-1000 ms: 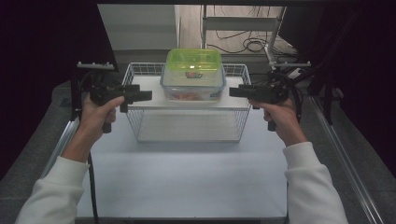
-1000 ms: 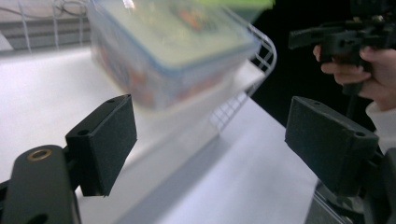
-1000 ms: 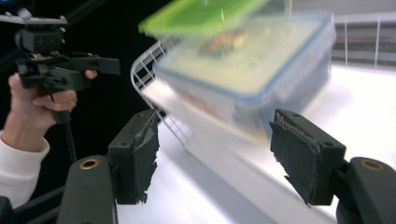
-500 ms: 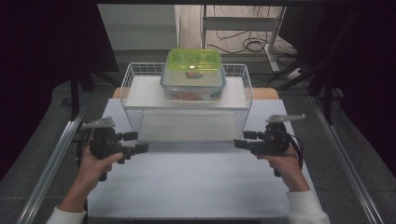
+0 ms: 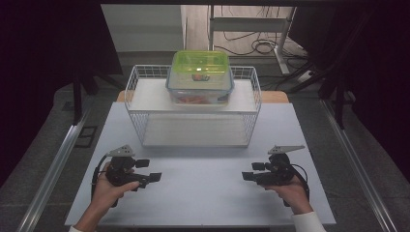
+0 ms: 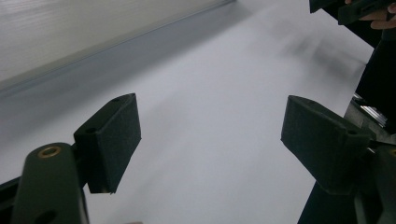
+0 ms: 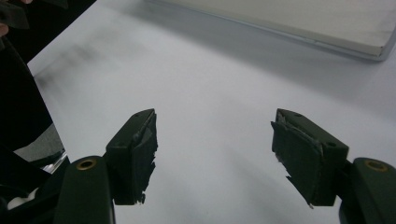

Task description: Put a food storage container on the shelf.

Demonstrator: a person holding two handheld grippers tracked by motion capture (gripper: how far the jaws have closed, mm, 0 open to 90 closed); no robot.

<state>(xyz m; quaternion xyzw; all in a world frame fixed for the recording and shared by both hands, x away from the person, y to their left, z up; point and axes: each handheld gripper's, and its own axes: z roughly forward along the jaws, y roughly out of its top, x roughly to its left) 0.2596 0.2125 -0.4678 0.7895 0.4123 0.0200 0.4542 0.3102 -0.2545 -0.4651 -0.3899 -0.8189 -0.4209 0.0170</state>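
Note:
A clear food box with a green lid [image 5: 199, 77] stands on the upper shelf of a white wire rack [image 5: 134, 104] at the back middle of the table; something red-orange lies inside it. My left gripper [image 5: 153, 177] is low over the white tabletop [image 5: 203, 188] at the front left and points right. Its jaws stand wide apart with nothing between them [image 6: 210, 140]. My right gripper [image 5: 244, 176] mirrors it at the front right and points left, open and empty too [image 7: 215, 149]. Both are well short of the rack.
The rack's lower board [image 5: 193, 131] lies bare under the shelf; its front edge [image 7: 299, 35] runs across the top of the right gripper view. Metal rails [image 5: 53, 174] border the table on both sides. Cables [image 5: 256, 46] lie on the floor behind.
Both grippers have drawn back from the rack's two sides toward the person and now sit low over the front of the table. The box and rack have not moved.

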